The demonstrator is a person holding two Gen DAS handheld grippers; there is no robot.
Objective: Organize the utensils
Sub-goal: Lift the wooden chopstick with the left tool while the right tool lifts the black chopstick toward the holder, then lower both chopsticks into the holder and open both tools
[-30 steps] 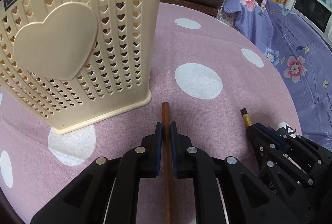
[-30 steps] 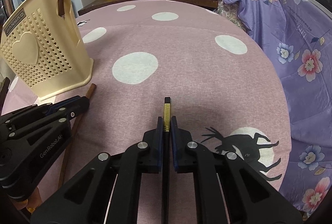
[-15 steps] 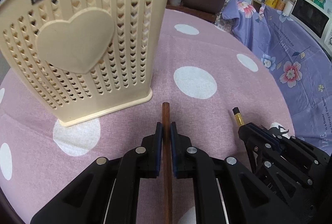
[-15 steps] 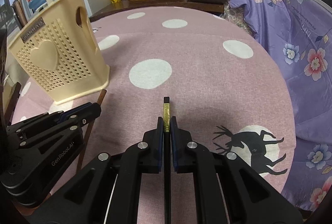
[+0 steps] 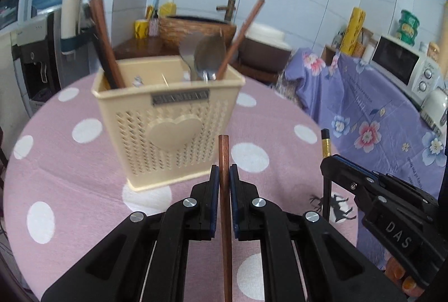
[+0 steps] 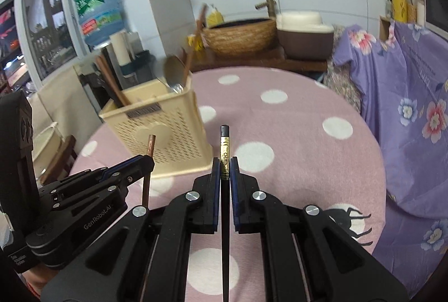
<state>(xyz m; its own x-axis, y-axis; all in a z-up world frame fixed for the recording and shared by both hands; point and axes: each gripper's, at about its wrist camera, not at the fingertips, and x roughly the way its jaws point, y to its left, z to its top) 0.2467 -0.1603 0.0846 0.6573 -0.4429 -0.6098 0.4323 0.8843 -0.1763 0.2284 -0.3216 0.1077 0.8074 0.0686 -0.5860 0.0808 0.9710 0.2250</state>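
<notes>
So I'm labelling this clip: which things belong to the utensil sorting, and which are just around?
Job:
- brown wooden chopstick in left hand-held gripper
- black chopstick in right hand-held gripper
- cream utensil holder
- spoons

Around:
- microwave
- wicker basket
- water bottle

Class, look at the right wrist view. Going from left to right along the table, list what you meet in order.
Left gripper → brown chopstick → cream utensil basket → black chopstick with gold band in the right gripper → purple floral cloth.
</notes>
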